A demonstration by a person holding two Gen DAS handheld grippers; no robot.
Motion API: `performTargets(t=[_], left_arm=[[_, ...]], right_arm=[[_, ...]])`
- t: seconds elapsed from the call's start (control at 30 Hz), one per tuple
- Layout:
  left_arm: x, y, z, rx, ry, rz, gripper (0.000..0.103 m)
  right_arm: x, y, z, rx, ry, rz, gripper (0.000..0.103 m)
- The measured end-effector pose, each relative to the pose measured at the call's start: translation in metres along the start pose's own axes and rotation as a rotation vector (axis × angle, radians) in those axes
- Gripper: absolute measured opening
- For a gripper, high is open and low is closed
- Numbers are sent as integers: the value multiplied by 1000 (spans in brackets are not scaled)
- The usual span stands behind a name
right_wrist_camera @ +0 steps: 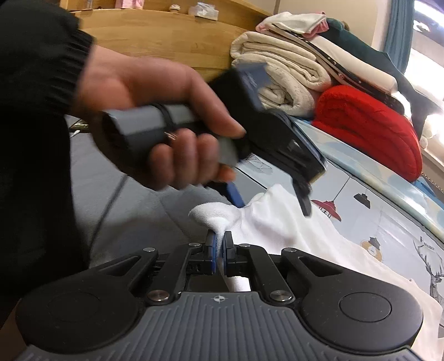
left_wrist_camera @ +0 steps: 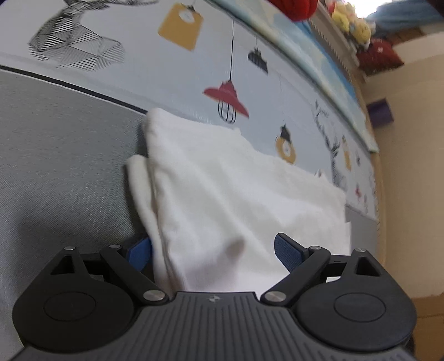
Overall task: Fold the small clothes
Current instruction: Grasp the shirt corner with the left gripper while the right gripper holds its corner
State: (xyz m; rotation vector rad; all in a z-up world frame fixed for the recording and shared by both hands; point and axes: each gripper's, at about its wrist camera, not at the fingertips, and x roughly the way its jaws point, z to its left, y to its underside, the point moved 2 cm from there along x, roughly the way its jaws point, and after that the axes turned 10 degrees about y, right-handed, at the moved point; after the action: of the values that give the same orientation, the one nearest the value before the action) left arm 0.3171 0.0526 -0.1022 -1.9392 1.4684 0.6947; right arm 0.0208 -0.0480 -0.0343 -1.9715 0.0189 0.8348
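A small white garment point(left_wrist_camera: 236, 188) lies on a printed bedsheet point(left_wrist_camera: 194, 64), one edge doubled over at the left. My left gripper point(left_wrist_camera: 213, 250) is open wide just above its near end; the left blue pad point(left_wrist_camera: 138, 252) is partly hidden behind the cloth edge and the right pad point(left_wrist_camera: 288, 250) stands over the fabric. In the right wrist view my right gripper point(right_wrist_camera: 219, 247) is shut on a pinched corner of the white garment point(right_wrist_camera: 277, 222), lifted slightly. A hand point(right_wrist_camera: 155, 91) in a dark sleeve holds the left gripper point(right_wrist_camera: 270, 201) close above that same corner.
A stack of folded blankets, cream point(right_wrist_camera: 283, 72) and red point(right_wrist_camera: 369, 130), sits at the head of the bed against a wooden headboard point(right_wrist_camera: 166, 36). Plush toys point(left_wrist_camera: 352, 22) line a ledge. Grey sheet point(left_wrist_camera: 61, 166) spreads left of the garment.
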Motion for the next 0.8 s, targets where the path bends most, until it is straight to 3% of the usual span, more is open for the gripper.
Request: performTargets(t=[0.07, 0.1, 0.13, 0.2, 0.23, 0.33, 0.5, 0.67, 0.8], left_arm=[[8, -1, 2, 8, -20, 10, 82], [10, -1, 4, 6, -31, 14, 65], [11, -1, 7, 6, -44, 19, 39], [7, 1, 12, 7, -62, 17, 22], [1, 1, 13, 3, -57, 7, 19], [-27, 1, 12, 12, -64, -57, 16], [-80, 9, 16, -5, -77, -150, 15], [-84, 20, -2, 51, -153, -143, 14], [-80, 23, -16, 99, -138, -161, 14]], right_arm=[[0, -3, -3, -2, -6, -1, 4], [-1, -3, -3, -1, -7, -1, 4], [-1, -5, -4, 2, -7, 0, 4], [-2, -8, -3, 10, -12, 1, 4], [-2, -9, -4, 15, -14, 2, 4], [2, -16, -4, 48, -50, 2, 4], [-8, -34, -12, 231, -157, -50, 4], [-19, -31, -27, 333, -172, -43, 4], [-21, -20, -39, 357, -137, -9, 4]])
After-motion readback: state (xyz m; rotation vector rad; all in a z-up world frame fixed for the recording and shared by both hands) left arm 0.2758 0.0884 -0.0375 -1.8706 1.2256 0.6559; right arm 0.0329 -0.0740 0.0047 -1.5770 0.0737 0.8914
